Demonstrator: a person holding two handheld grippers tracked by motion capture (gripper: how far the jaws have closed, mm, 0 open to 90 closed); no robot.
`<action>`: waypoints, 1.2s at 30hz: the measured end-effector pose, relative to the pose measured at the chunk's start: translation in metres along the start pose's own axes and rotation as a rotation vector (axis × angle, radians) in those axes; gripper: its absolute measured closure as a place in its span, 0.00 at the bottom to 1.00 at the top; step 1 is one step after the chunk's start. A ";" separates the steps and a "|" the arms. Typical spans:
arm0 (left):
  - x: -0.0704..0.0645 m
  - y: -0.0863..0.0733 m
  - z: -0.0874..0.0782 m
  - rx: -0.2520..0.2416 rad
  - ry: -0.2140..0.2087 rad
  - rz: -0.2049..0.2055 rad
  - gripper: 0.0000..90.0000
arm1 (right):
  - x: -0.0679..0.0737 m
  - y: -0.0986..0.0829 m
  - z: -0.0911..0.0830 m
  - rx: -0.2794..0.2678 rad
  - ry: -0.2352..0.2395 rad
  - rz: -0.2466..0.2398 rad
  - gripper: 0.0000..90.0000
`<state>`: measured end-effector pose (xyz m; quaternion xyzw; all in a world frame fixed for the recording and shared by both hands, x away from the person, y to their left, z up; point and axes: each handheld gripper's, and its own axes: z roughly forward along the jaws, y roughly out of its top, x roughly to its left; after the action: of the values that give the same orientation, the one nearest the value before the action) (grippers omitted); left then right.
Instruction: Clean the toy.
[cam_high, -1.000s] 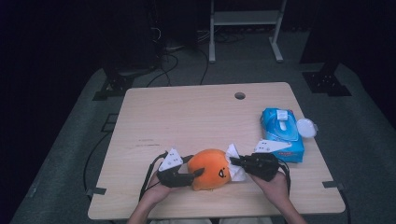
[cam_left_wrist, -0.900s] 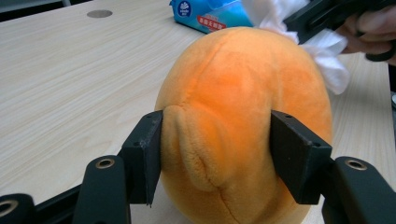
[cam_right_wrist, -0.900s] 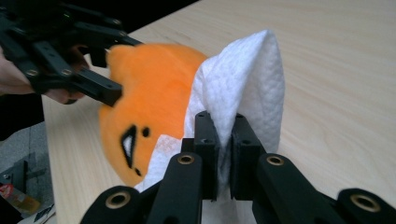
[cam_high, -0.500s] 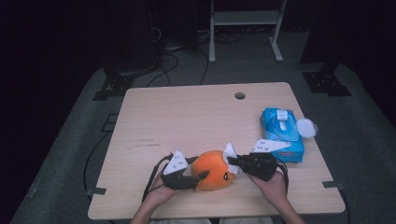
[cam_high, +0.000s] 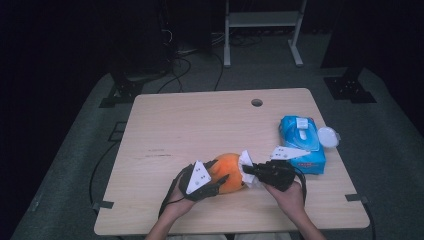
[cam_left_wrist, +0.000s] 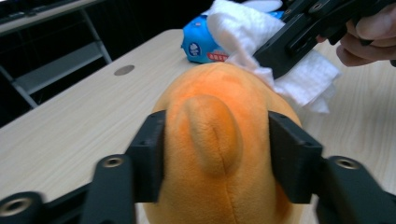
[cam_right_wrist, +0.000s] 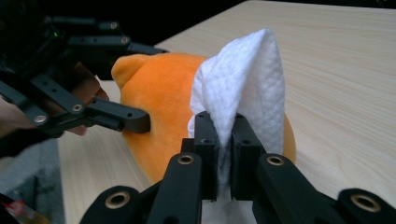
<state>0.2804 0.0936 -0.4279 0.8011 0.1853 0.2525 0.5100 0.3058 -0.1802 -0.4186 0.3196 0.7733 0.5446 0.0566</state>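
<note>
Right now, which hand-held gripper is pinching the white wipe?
The right hand-held gripper: its jaws are shut on the white wipe, while the left one clamps the orange plush toy.

Each black gripper, the left gripper (cam_high: 216, 181) and the right gripper (cam_high: 251, 170), has boxy matte jaws on jointed link arms pinned with brass-ringed screws, a pale three-cornered plate on top and a dark cable trailing toward the tabletop's (cam_high: 200, 125) near edge.
</note>
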 end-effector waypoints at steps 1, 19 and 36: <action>0.002 -0.002 0.000 0.005 -0.014 -0.040 0.40 | 0.001 -0.001 0.002 0.011 -0.007 -0.012 0.92; -0.007 -0.004 -0.005 -0.052 -0.169 -0.096 0.41 | 0.022 0.010 -0.001 0.016 -0.004 -0.121 0.92; -0.006 -0.006 -0.007 -0.032 -0.225 -0.072 0.43 | 0.016 0.007 -0.002 0.023 -0.018 -0.103 0.92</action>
<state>0.2708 0.0977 -0.4320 0.8091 0.1514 0.1455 0.5489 0.2953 -0.1717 -0.4069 0.2848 0.7944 0.5292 0.0880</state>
